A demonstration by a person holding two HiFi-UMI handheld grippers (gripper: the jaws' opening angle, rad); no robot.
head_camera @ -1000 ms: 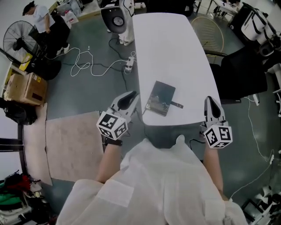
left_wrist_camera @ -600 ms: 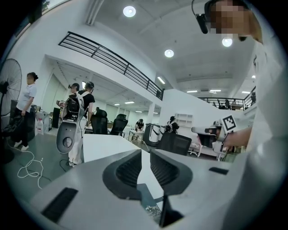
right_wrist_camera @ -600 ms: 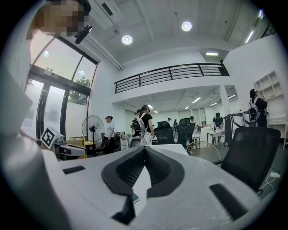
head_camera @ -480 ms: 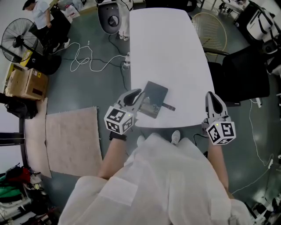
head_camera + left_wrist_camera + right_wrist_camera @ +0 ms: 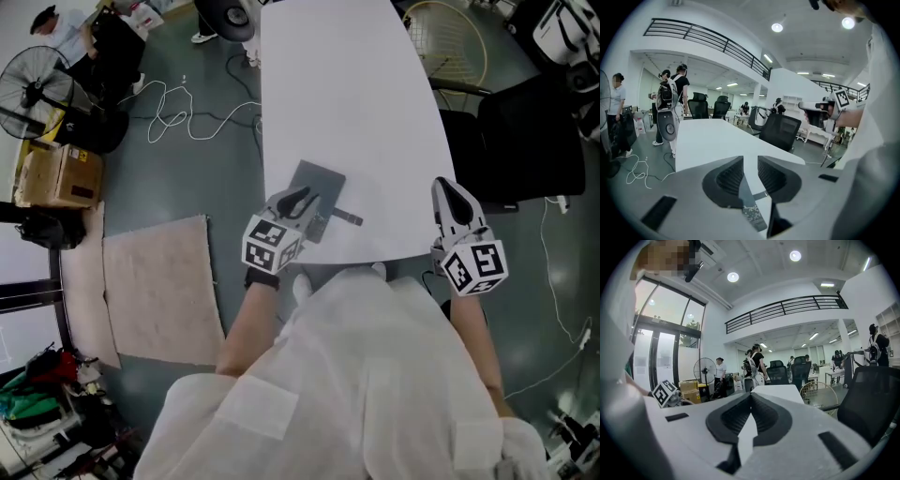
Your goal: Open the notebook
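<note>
A grey notebook lies shut near the front edge of the white table, with a dark strap sticking out on its right. My left gripper hovers over the notebook's near left corner. In the left gripper view the jaws have just been opening: a narrow gap shows, with the notebook's edge below it and the pads not pressing on it. My right gripper is at the table's right front edge, away from the notebook. Its jaws meet at the tips with nothing between them.
A black office chair stands just right of the table. On the floor to the left are a pale mat, a cardboard box, a fan and loose cables. People stand at the table's far end.
My left gripper has come forward and down from beside the table's corner onto the notebook's near left corner. The right gripper has shifted slightly forward along the table's right edge.
</note>
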